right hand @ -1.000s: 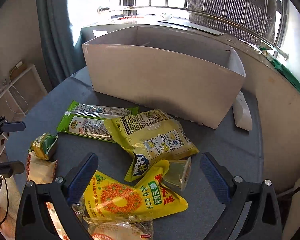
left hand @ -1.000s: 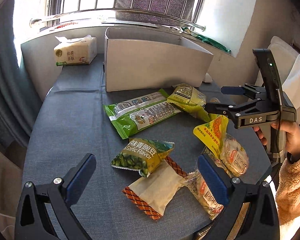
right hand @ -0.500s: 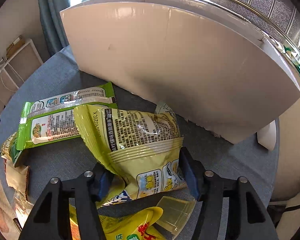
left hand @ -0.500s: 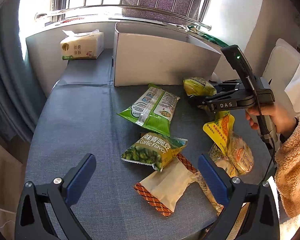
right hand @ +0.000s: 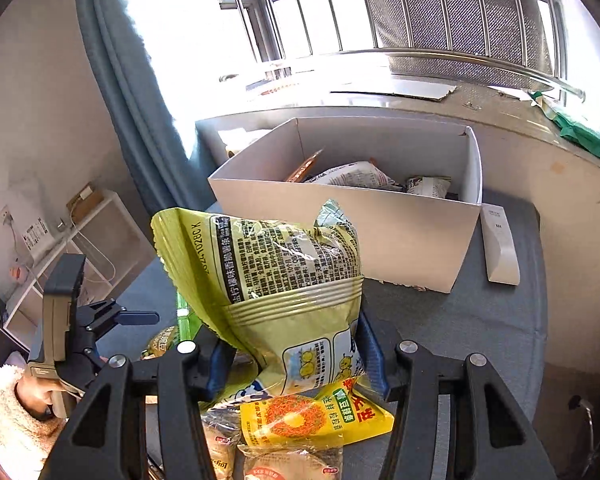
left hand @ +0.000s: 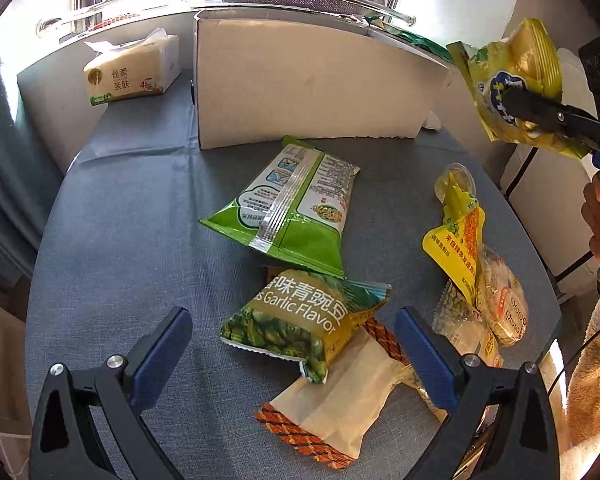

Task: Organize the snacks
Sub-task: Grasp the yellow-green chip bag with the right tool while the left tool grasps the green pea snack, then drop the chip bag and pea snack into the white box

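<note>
My right gripper [right hand: 296, 354] is shut on a yellow-green chip bag [right hand: 280, 280] and holds it in the air in front of the white cardboard box [right hand: 340, 216]; both show at upper right in the left wrist view, the bag [left hand: 516, 76] above the table. The box [left hand: 300, 80] holds several snack packets. My left gripper [left hand: 294, 344] is open, low over a garlic green-pea bag [left hand: 300, 316]. A green-and-white bag [left hand: 296, 212], a beige packet with orange edge [left hand: 340, 400] and a yellow pouch [left hand: 460, 248] lie on the blue-grey table [left hand: 120, 240].
A tissue pack [left hand: 132, 68] stands at the back left beside the box. A white remote-like bar [right hand: 500, 248] lies right of the box. Clear packets [left hand: 496, 304] pile near the table's right edge. A window sill and rail run behind.
My right gripper closed on the yellow-green chip bag and lifted it off the table, up toward the box. My left gripper moved in closer over the green-pea bag, still open.
</note>
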{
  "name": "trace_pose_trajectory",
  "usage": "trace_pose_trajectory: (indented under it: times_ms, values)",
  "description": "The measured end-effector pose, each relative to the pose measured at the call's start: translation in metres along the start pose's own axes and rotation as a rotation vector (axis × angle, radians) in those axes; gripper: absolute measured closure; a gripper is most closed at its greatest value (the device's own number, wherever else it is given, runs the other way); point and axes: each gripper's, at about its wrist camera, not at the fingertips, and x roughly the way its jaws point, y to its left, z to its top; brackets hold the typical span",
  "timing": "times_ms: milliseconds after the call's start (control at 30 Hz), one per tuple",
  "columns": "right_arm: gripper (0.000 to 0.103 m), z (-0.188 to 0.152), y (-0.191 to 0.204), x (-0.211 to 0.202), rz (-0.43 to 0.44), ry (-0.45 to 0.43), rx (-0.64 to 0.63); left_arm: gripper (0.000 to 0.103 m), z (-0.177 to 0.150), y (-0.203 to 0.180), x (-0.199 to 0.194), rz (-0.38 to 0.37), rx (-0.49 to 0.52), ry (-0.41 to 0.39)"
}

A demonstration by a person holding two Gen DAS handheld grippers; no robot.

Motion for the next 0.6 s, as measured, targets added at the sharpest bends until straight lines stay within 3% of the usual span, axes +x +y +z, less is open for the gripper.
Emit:
trace_pose_trajectory:
  times_ms: [100, 133, 167, 233, 267, 300, 600]
  values:
    - [0.045, -0.011, 0.01, -0.018, 0.024, -0.027, 0.017, 0.004, 0.003, 0.002, 0.002, -0.019, -0.005, -0.009]
    - [0.045, -0.016, 0.014, -0.024, 0.034, -0.035, 0.025, 0.011, 0.004, 0.003, 0.002, -0.033, -0.006, -0.015]
    - [0.045, -0.022, 0.017, -0.027, 0.046, -0.036, 0.029, 0.025, 0.004, 0.004, 0.003, -0.068, -0.011, -0.015]
    - [0.045, -0.033, 0.02, -0.03, 0.05, -0.036, 0.048, 0.029, 0.004, 0.005, 0.001, -0.084, -0.009, -0.017]
    - [0.045, -0.04, 0.022, -0.031, 0.057, -0.031, 0.056, 0.038, 0.004, 0.004, -0.001, -0.088, 0.001, -0.021]
    - [0.045, -0.046, 0.023, -0.031, 0.062, -0.027, 0.064, 0.058, 0.004, 0.004, -0.005, -0.083, 0.002, -0.041]
    - [0.045, -0.064, 0.016, -0.034, 0.09, -0.042, 0.145, 0.063, -0.005, 0.014, -0.049, -0.109, -0.038, -0.165]
